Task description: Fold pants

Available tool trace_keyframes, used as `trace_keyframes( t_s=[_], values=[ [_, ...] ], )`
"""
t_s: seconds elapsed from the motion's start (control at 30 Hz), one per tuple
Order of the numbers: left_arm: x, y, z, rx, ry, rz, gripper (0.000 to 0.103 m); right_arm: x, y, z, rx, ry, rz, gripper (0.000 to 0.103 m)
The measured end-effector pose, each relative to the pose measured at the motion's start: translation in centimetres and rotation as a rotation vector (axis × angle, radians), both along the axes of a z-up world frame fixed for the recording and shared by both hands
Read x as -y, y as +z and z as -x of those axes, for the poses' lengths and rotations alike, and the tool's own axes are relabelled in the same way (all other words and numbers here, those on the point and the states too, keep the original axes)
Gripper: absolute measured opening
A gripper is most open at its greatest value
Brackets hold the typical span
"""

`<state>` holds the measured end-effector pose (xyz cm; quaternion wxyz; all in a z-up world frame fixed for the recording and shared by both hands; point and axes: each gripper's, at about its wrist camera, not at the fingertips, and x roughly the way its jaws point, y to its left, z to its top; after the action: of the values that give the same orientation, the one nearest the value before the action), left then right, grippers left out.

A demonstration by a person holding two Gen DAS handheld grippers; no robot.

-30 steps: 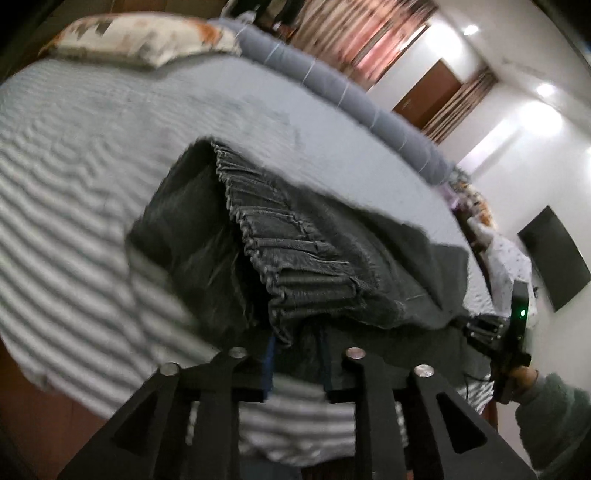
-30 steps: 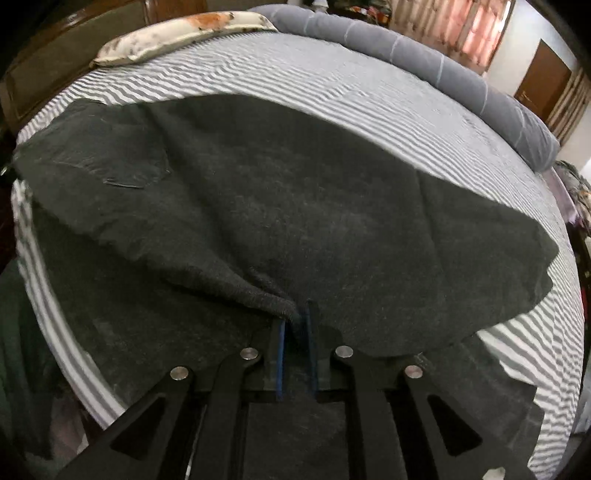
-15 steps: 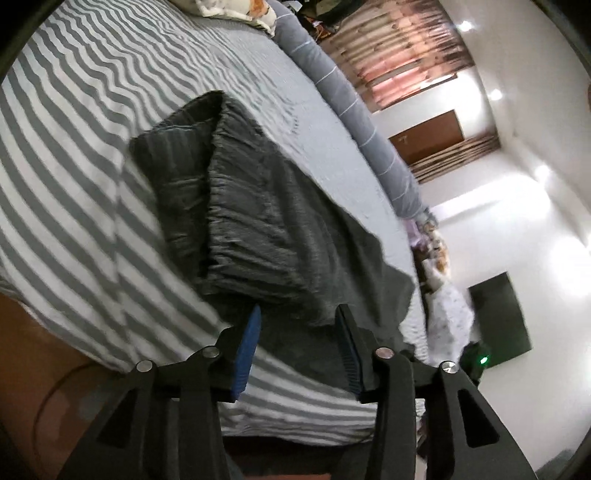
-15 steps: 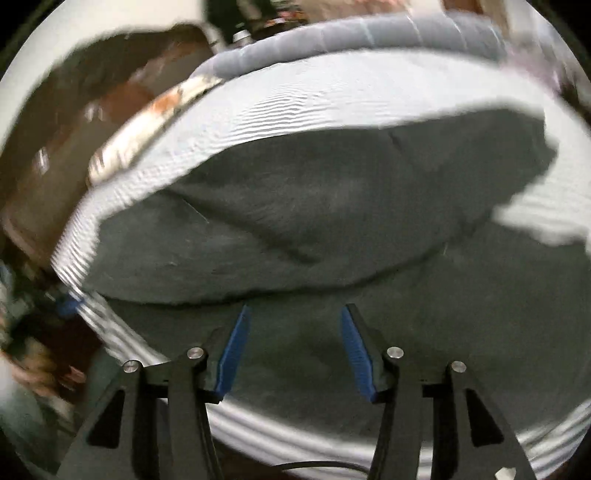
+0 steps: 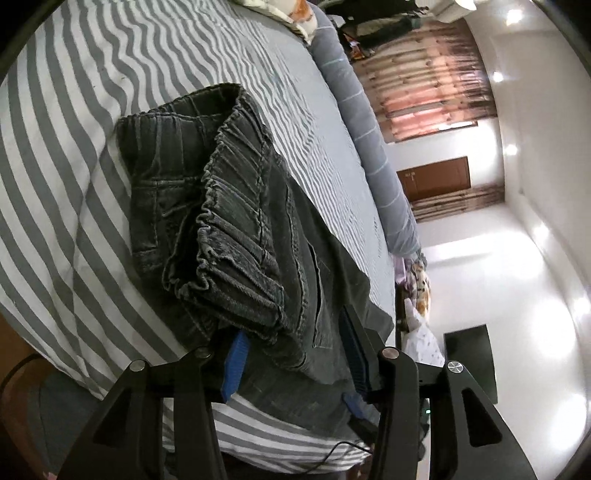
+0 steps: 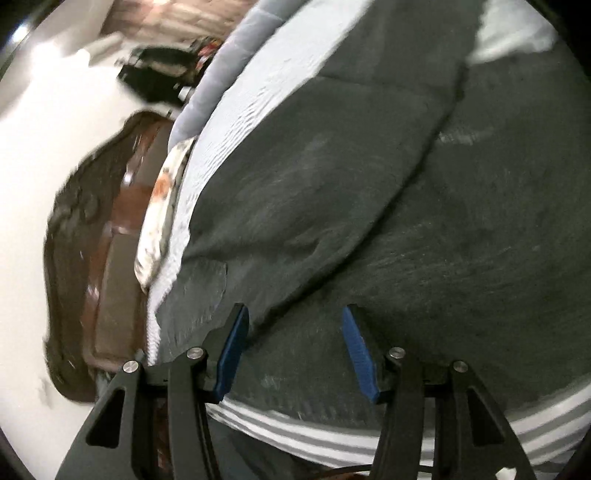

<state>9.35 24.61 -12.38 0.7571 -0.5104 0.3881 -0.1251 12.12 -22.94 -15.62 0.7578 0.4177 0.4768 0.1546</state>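
A: Where the dark pants (image 5: 236,236) lie folded on the striped bed cover (image 5: 74,122), we see the gathered waistband nearest our left gripper (image 5: 295,354).

B: Its jaws have just been opening; cloth sits between, unpinched. Our right gripper (image 6: 295,350) also just parted, holding nothing, above the leg fabric near the bed's edge.

A: Bare stripes beyond.

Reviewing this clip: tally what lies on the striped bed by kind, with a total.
Dark grey denim pants with gathered waistband: 1
Long grey bolster cushion: 1
Floral patterned pillow: 1
Total: 3
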Motion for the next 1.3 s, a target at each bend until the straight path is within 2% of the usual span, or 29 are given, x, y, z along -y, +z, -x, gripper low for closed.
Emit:
trace_keyframes(
  t_s=[0.1,0.13,0.23,0.37,0.53,0.67,0.7,0.77,0.87,0.93,1.1,1.3],
  values=[
    [0.0,0.0,0.1,-0.007,0.016,-0.004,0.047,0.9,-0.7,-0.6,0.01,-0.069,-0.081,0.05],
    [0.0,0.1,0.1,-0.009,0.019,-0.018,0.047,1.3,-0.7,-0.9,0.017,-0.088,-0.08,0.048],
    [0.2,0.1,-0.3,-0.024,0.033,-0.062,0.047,2.5,-0.9,-2.3,0.027,-0.129,-0.058,0.04],
    [0.0,0.0,-0.9,-0.056,0.064,-0.064,0.047,4.2,-1.0,-4.5,0.026,-0.173,-0.05,0.035],
    [0.4,0.3,-1.5,-0.072,0.078,-0.098,0.047,6.2,-0.4,-6.9,0.032,-0.181,0.016,0.025],
    [0.6,0.8,-1.9,-0.073,0.083,-0.128,0.046,8.5,-0.3,-7.5,0.034,-0.204,0.038,0.018],
    [0.6,1.0,-2.0,-0.074,0.086,-0.138,0.043,9.0,-0.3,-7.5,0.032,-0.213,0.037,0.014],
    [0.5,1.1,-2.3,-0.084,0.098,-0.15,0.024,10.0,-0.2,-7.5,0.039,-0.222,0.034,0.01],
    [0.1,1.2,-2.6,-0.091,0.113,-0.131,0.022,10.2,0.0,-7.7,0.044,-0.206,0.04,0.006],
    [0.2,1.7,-3.0,-0.089,0.119,-0.152,0.021,10.0,0.7,-7.6,0.063,-0.191,0.066,0.005],
    [0.6,5.5,-5.8,-0.042,0.07,-0.234,0.019,10.3,3.7,-6.4,0.136,-0.19,0.066,0.004],
    [-0.7,11.7,-11.0,0.07,-0.035,-0.31,0.019,9.5,8.7,-3.7,0.226,-0.168,0.083,0.004]
  ],
)
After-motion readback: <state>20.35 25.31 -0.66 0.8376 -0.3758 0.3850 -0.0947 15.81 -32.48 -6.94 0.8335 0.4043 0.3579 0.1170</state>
